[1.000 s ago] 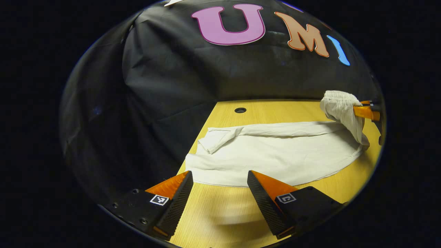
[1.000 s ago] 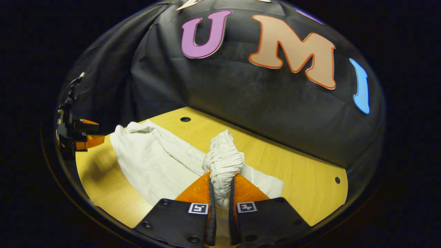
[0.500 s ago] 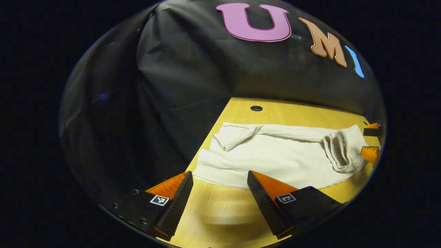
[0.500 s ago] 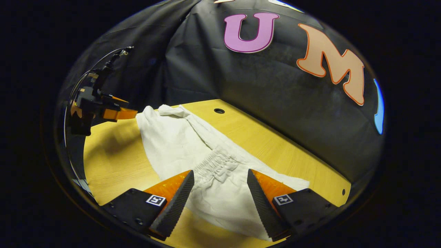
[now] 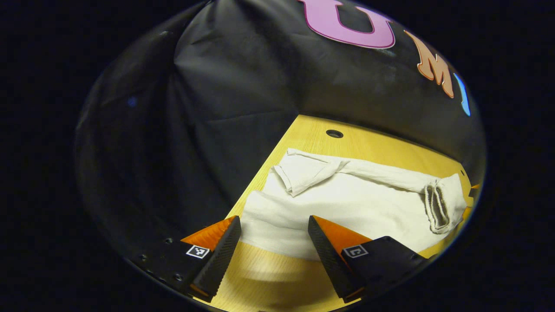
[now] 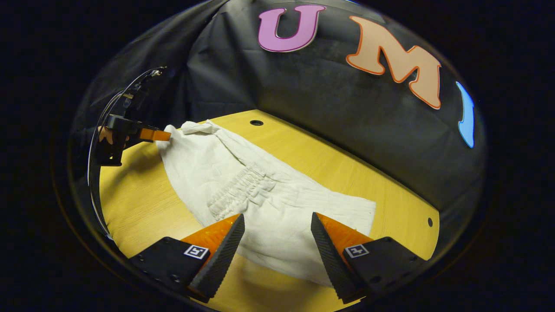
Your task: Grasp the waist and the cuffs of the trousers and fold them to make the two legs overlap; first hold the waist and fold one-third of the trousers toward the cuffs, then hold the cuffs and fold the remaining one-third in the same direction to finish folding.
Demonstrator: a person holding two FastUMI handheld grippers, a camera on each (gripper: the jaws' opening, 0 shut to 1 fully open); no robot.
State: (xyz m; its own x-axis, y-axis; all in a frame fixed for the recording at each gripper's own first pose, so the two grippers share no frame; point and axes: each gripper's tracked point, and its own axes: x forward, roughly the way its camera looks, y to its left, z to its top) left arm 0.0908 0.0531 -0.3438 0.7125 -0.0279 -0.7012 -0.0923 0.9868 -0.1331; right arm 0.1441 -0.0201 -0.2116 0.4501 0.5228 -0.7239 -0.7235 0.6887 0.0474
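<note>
Having let go of the waistband (image 6: 243, 188), your right gripper (image 6: 277, 242) now hangs with its fingers spread wide and nothing between them, just over the near edge of the white trousers (image 6: 269, 208); a second ago it was clamped on that gathered elastic and holding it up off the table, so the first fold has been laid down; the waistband lies flat on top of the legs, roughly a third of the way along, which by my reading finishes the waist step and leaves the cuff step to you. Your left gripper (image 5: 273, 242) is equally wide open and holds nothing; it has crept closer to the cuff end (image 5: 299, 173) over the last second, and its fingertips now frame the near hem of the cloth, not yet touching as far as I can tell. The trousers lie lengthwise on the yellow wooden table (image 5: 282, 281), the upper cuff turned back and rumpled, the folded waist end at the far right of the left gripper view. As for writing: each finger carries a small square black-and-white marker (image 6: 194, 251); no brand or garment label is legible.
</note>
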